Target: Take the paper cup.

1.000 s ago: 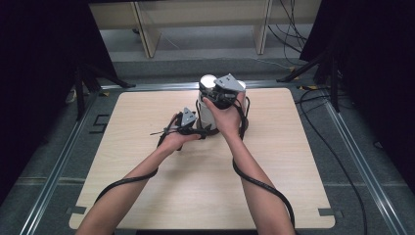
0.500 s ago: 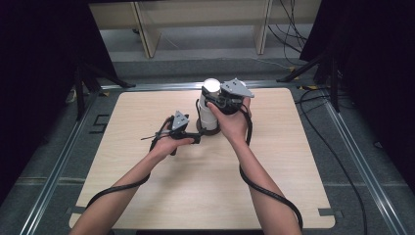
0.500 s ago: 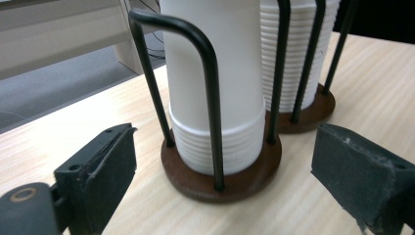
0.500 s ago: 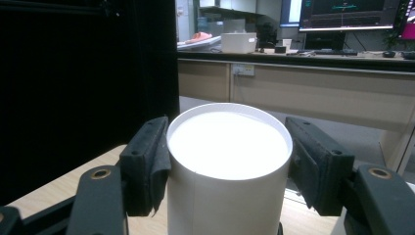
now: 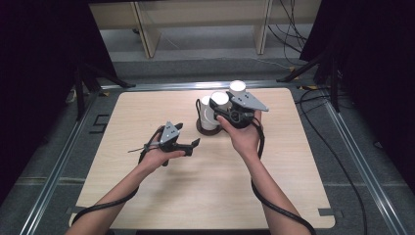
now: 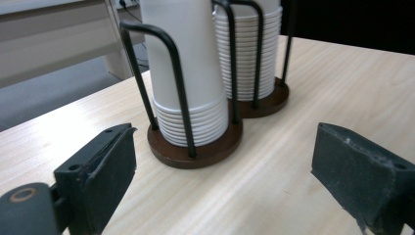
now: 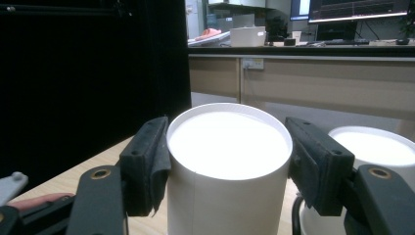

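A black wire cup holder on a brown wooden base (image 5: 201,130) (image 6: 195,152) stands at the table's far middle with two stacks of white paper cups (image 6: 188,73). My right gripper (image 5: 221,104) (image 7: 227,161) is shut on the top white cup (image 5: 219,98) (image 7: 229,147), one jaw on each side just under its rim. The second stack (image 5: 237,86) (image 7: 372,147) is beside it. My left gripper (image 5: 192,145) (image 6: 220,171) lies low on the table left of the holder, open, with nothing between its jaws.
The light wooden table (image 5: 147,112) has a metal frame around it. Black cables (image 5: 274,205) trail from both grippers toward the near edge. Shelving (image 5: 205,19) and dark curtains stand beyond the far edge.
My left gripper has drawn back from the holder, leftward and toward the person. My right gripper has shifted right with the cup, whose rim now shows apart from the stack.
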### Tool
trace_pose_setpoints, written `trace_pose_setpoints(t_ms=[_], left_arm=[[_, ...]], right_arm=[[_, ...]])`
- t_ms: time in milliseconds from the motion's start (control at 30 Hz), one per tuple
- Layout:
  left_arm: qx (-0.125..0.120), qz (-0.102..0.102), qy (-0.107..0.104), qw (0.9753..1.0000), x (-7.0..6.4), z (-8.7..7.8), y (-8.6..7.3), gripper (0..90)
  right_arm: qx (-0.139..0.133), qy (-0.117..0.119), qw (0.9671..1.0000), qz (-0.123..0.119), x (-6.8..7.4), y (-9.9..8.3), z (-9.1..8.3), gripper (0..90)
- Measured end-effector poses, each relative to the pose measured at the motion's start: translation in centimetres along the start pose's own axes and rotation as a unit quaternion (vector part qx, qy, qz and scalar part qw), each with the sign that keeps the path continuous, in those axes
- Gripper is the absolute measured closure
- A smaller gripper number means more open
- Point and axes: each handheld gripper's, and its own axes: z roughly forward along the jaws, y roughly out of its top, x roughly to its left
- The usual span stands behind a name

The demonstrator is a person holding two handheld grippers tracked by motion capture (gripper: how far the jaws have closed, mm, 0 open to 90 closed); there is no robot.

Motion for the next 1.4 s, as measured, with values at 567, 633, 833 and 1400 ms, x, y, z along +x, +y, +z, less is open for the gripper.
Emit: trace_pose_setpoints(t_ms=[567,633,833,1400], left_arm=[[-0.017,0.018,-0.025,0.9994,-3.6,-3.5,-0.8,9.2],[-0.017,0.027,-0.025,0.9992,-4.0,-3.6,-0.9,9.3],[-0.018,0.031,-0.020,0.9991,-4.7,-3.4,-1.3,8.7],[-0.012,0.027,-0.020,0.9994,-5.2,-3.8,-1.4,7.2]], right_arm=[[0.006,0.010,0.9997,0.023,-0.7,-3.3,-4.9,36.2],[0.012,0.010,0.9995,0.026,-0.7,-3.7,-5.3,36.2],[0.018,0.004,0.9994,0.029,-1.2,-4.9,-6.5,36.2],[0.026,-0.018,0.9982,0.051,-1.9,-7.3,-9.5,36.2]])
